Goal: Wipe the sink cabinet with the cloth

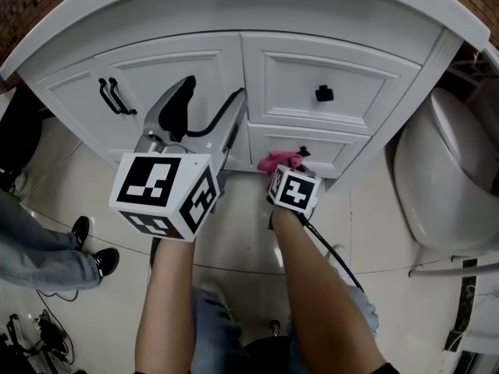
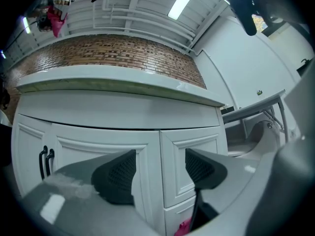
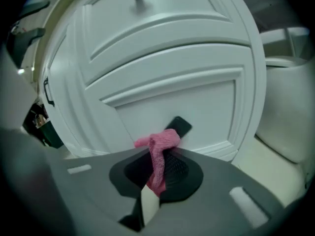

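Cloth (image 3: 160,149) pinched in right tongs (image 3: 156,170) at lower drawer (image 3: 202,109), left tongs (image 2: 160,173) higher, wide.

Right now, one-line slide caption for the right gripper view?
Right gripper shut on the pink cloth, held at the white cabinet's lower drawer beside its black knob.

I can't read any text in my feeds — no word, label, brand or number. The left gripper (image 1: 209,104) and the right gripper (image 1: 290,160) carry black-and-white square patterns only — shapes, not letters or figures.
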Action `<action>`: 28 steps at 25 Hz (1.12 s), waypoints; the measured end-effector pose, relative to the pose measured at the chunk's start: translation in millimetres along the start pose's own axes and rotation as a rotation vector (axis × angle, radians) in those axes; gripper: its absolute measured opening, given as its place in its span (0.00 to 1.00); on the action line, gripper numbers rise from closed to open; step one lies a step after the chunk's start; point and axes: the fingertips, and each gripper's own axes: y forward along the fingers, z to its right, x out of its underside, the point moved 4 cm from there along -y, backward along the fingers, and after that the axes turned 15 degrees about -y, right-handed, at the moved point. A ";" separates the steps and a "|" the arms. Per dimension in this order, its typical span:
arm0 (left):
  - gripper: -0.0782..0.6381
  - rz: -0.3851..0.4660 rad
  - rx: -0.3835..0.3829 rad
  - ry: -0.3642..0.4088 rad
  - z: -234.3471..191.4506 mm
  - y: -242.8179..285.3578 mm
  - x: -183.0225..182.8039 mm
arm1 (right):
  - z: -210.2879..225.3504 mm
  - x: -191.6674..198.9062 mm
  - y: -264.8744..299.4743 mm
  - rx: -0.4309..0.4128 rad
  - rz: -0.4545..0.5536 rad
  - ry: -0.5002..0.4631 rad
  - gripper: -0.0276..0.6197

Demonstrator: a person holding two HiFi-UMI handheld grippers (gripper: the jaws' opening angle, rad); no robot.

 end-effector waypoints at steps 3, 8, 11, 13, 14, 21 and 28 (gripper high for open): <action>0.55 -0.011 -0.006 0.007 -3.1 -1.1 1.5 | -44.7 -19.0 4.7 -0.086 0.077 -0.150 0.08; 0.55 -0.023 -0.020 0.021 -10.0 -4.5 2.2 | -110.0 -23.0 12.1 -0.289 0.113 -0.455 0.08; 0.55 -0.031 -0.024 0.027 -11.5 -4.7 4.6 | -143.2 -13.2 13.9 -0.411 0.088 -0.659 0.08; 0.55 -0.038 -0.023 0.033 -10.8 -3.3 5.9 | -146.1 -5.8 16.9 -0.424 0.055 -0.696 0.08; 0.55 -0.040 -0.023 0.035 -10.2 -2.5 6.3 | -141.7 -3.1 19.4 -0.410 0.035 -0.701 0.08; 0.55 -0.042 -0.013 0.039 -6.3 0.4 6.7 | -66.2 -3.8 27.3 -0.226 -0.021 -0.676 0.08; 0.55 -0.043 0.022 0.022 11.4 10.7 10.7 | 26.2 6.0 10.8 -0.097 -0.122 -0.623 0.08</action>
